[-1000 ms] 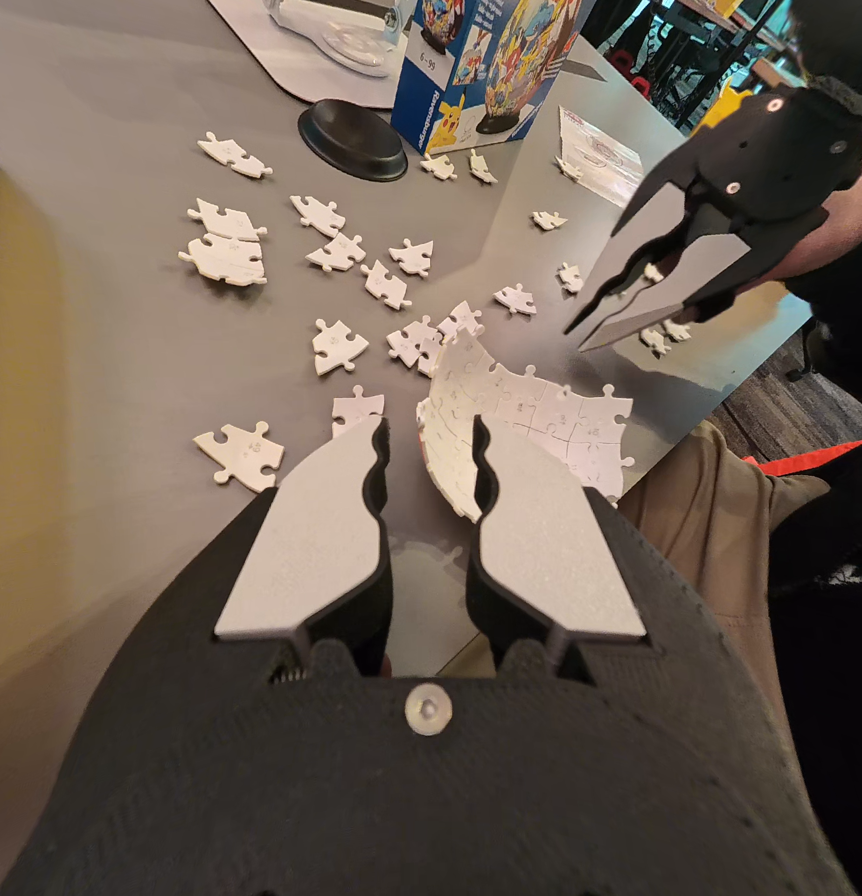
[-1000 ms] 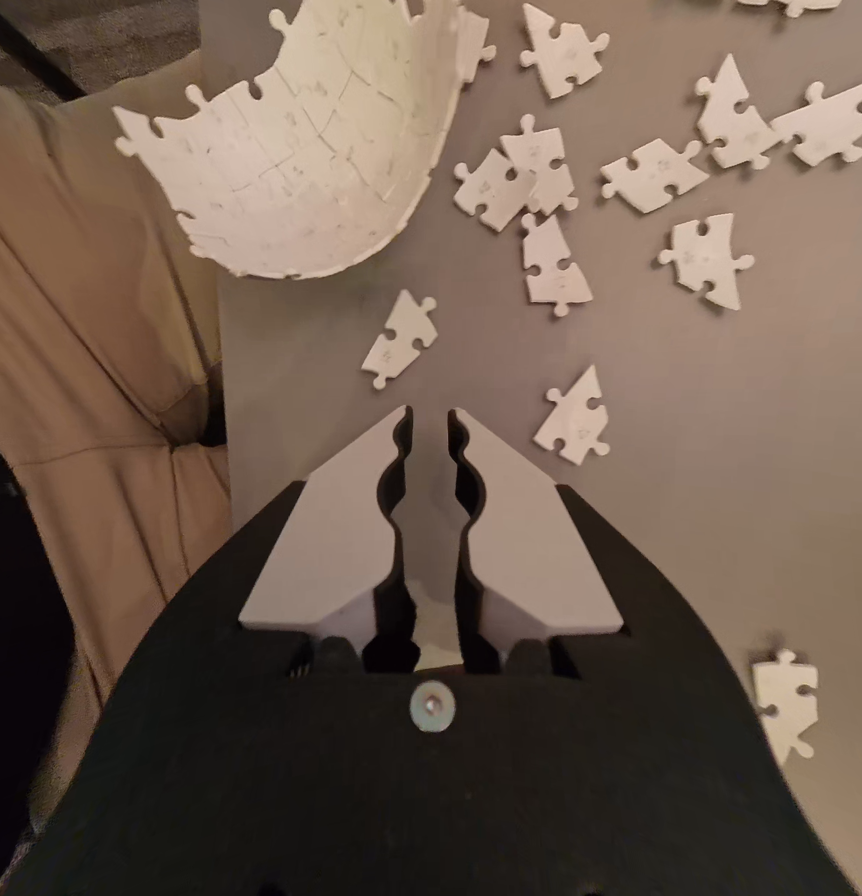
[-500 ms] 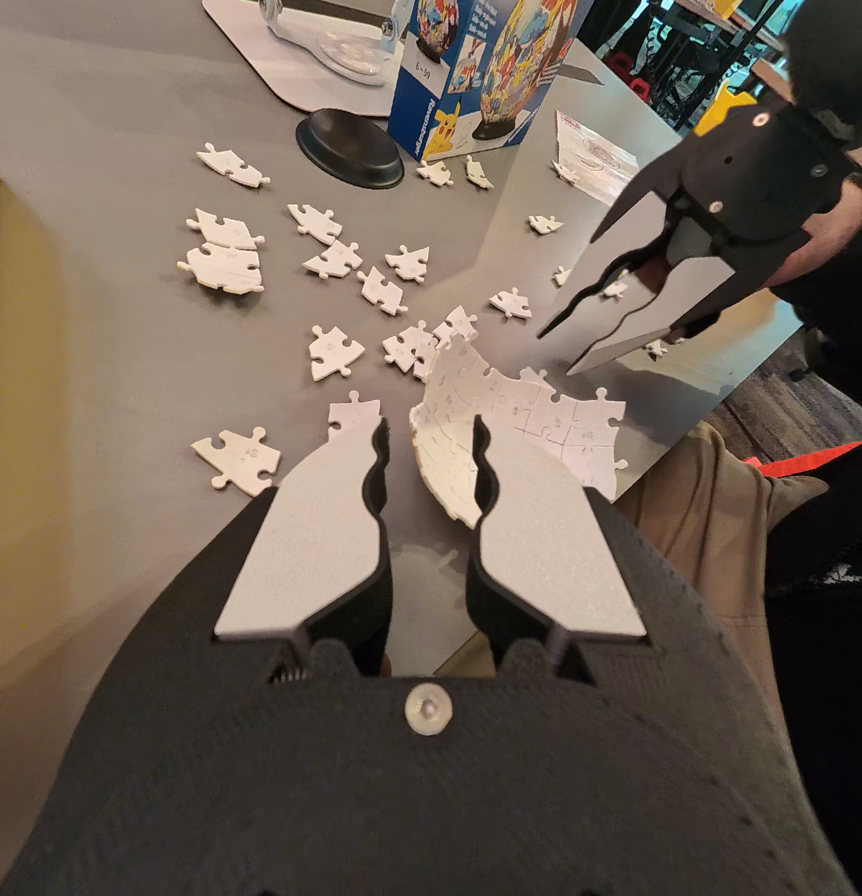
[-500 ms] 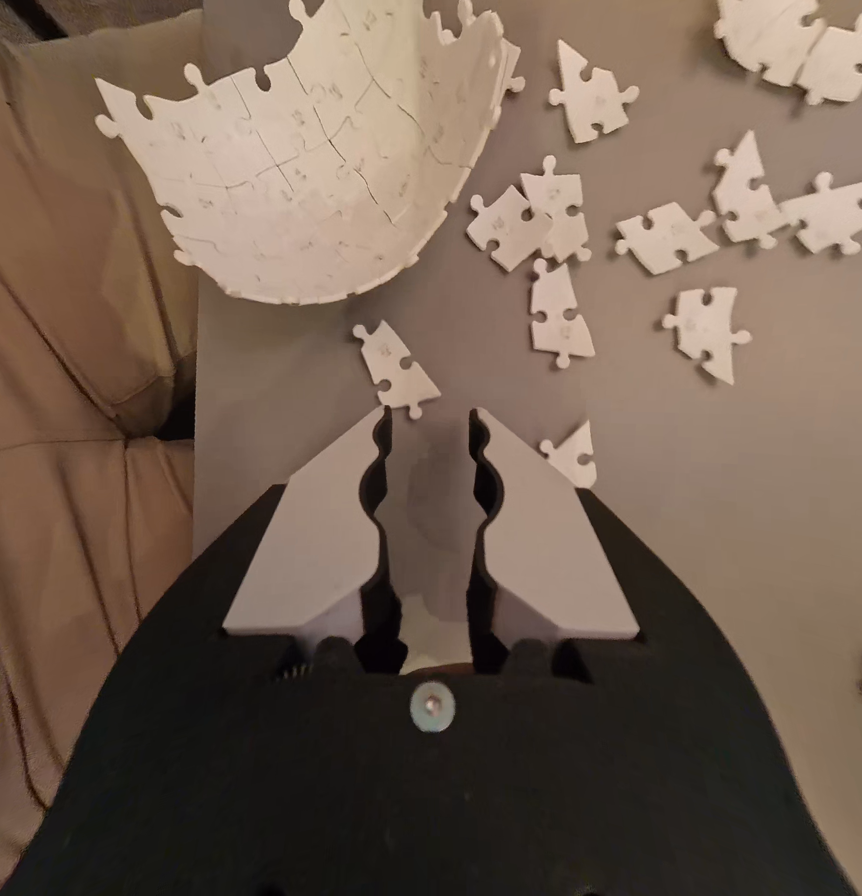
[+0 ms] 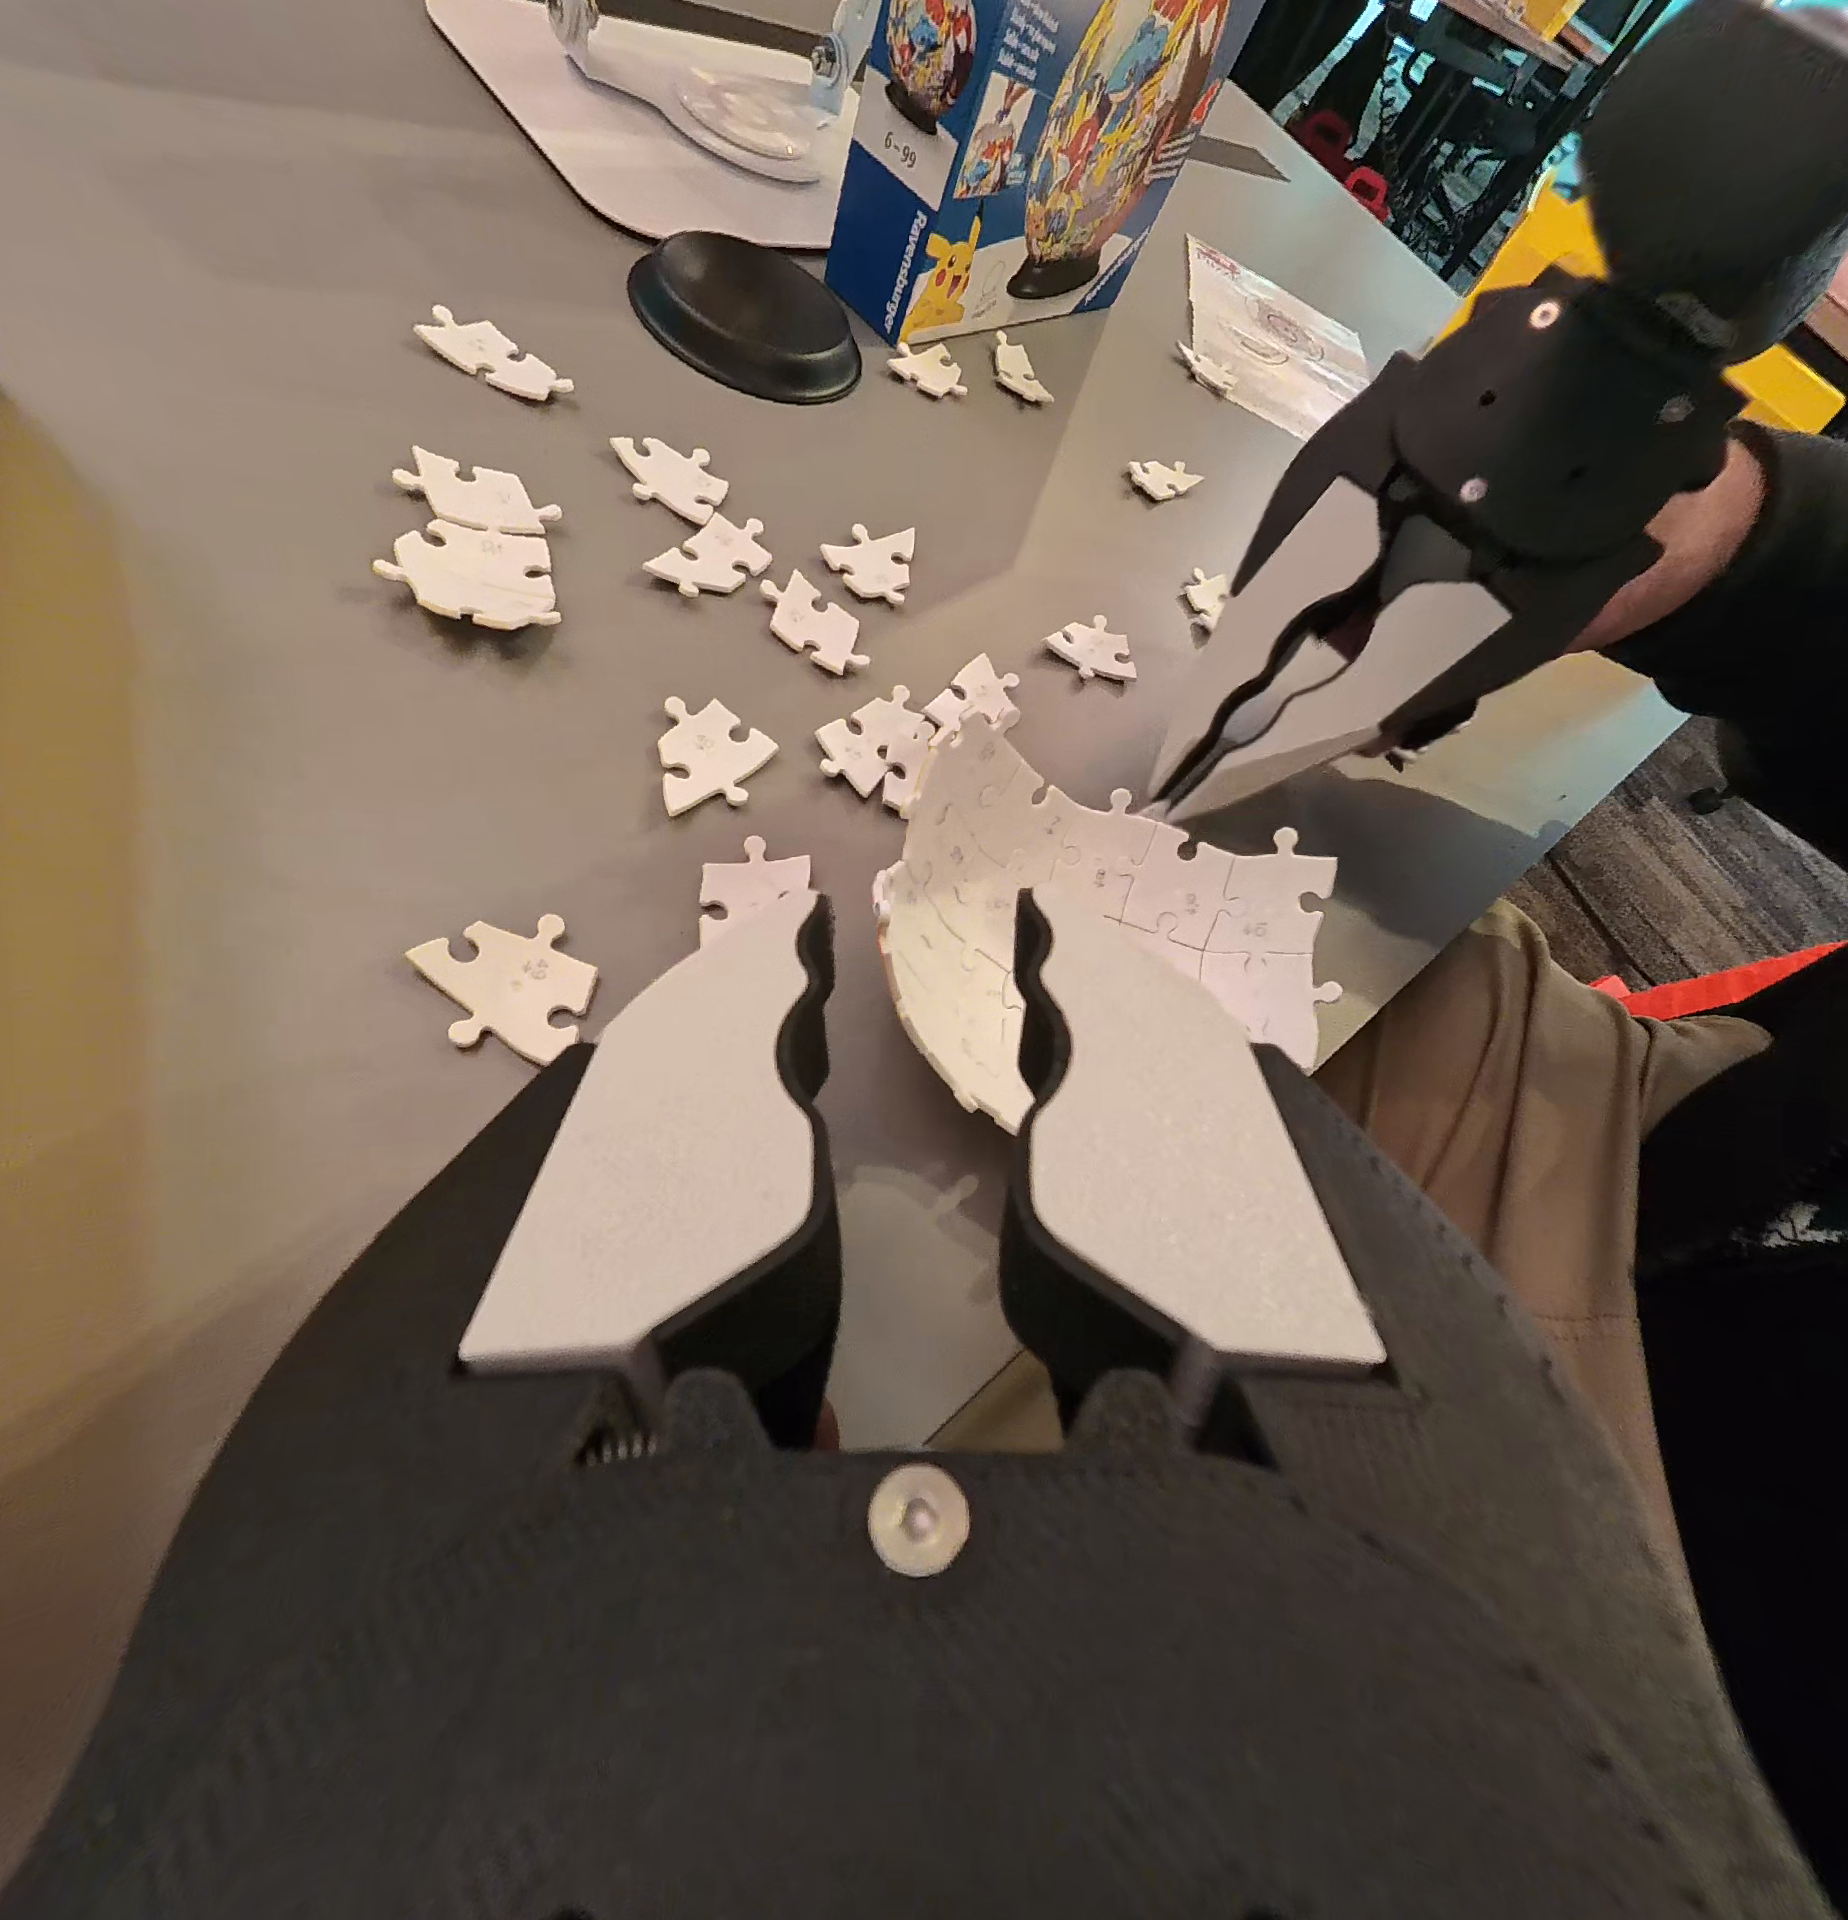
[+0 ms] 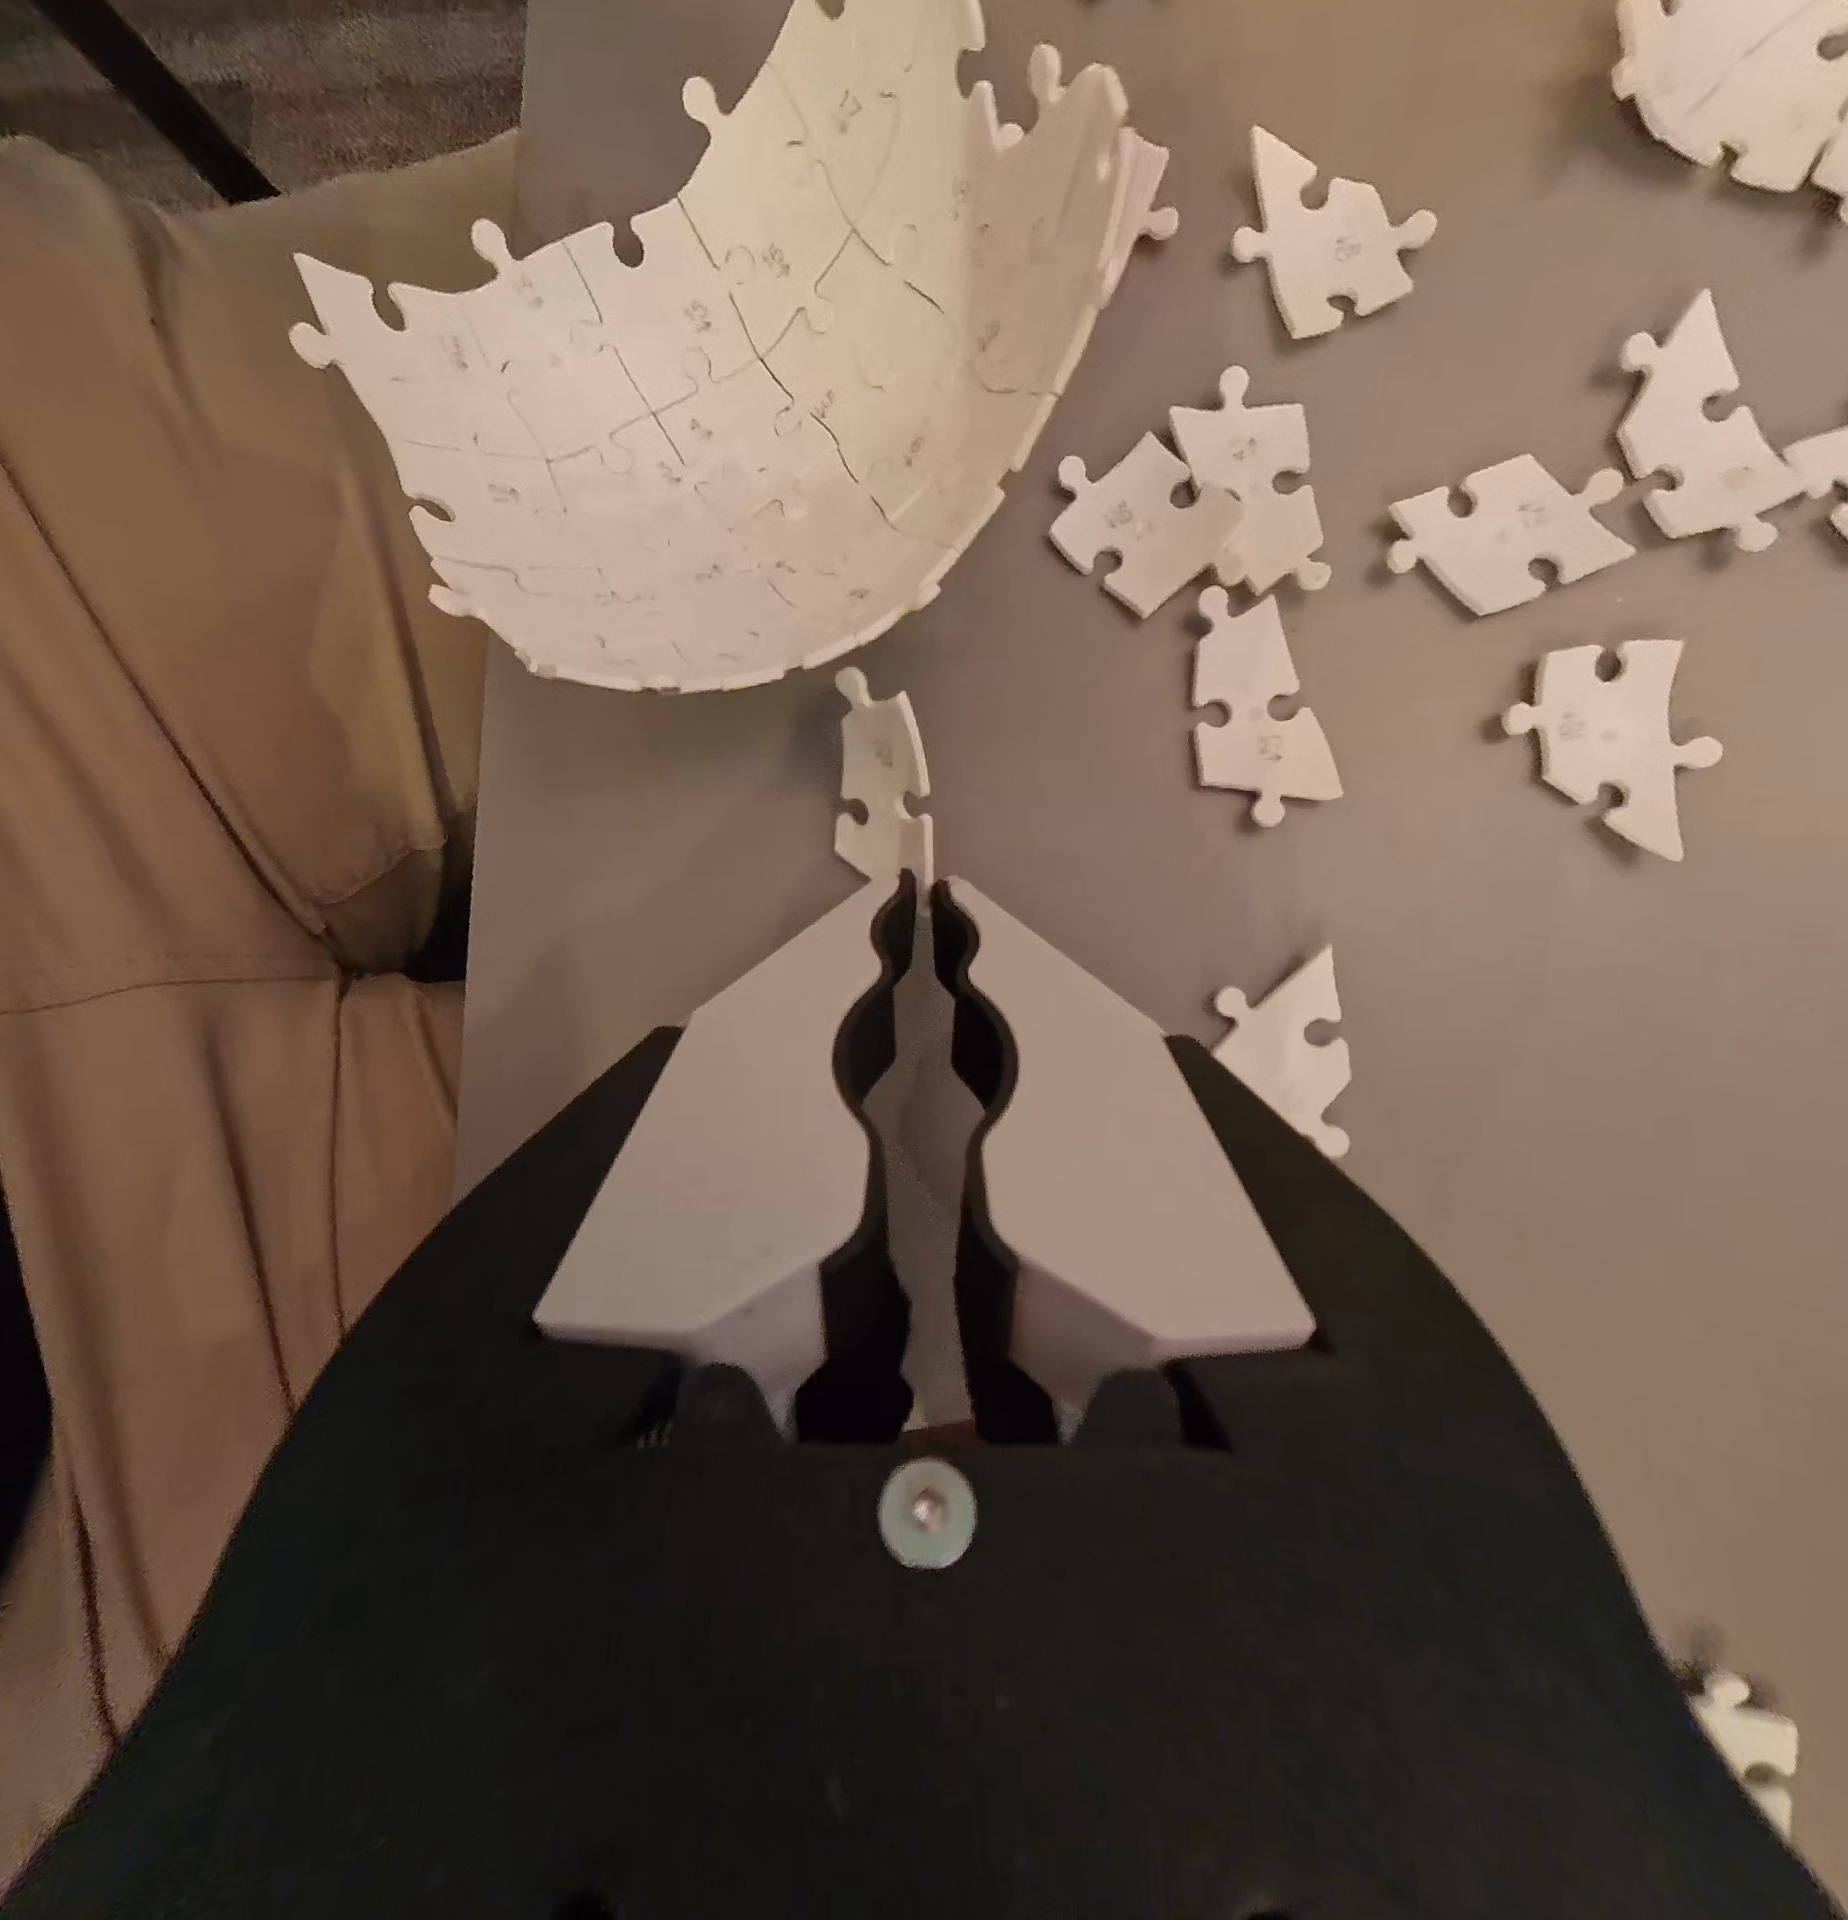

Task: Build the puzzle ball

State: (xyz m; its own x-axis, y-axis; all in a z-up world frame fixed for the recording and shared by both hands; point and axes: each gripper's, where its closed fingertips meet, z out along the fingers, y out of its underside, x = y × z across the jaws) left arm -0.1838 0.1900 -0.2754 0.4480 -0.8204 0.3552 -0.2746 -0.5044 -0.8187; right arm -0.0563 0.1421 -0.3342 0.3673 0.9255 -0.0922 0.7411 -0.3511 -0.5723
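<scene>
Right wrist view: a loose piece [image 6: 884, 774] just beside the half-built ball [image 6: 712, 416] is pinched by the right gripper [image 6: 920, 883]; lifting and fitting are called for next, while the left gripper [image 5: 920, 925] is held empty, fingers parted.

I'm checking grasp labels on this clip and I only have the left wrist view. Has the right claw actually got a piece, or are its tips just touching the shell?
Observer: The right wrist view shows the right claw pinched on one loose puzzle piece, held by its near edge.
Operator: Is that piece joined to the shell?
Observer: It looks apart. Its far knob stops just short of the half-built shell, and both are over the grey table.
Operator: Is anything else close to the tips?
Observer: Yes, a second piece lies flat to the right, partly hidden by the claw.
</scene>
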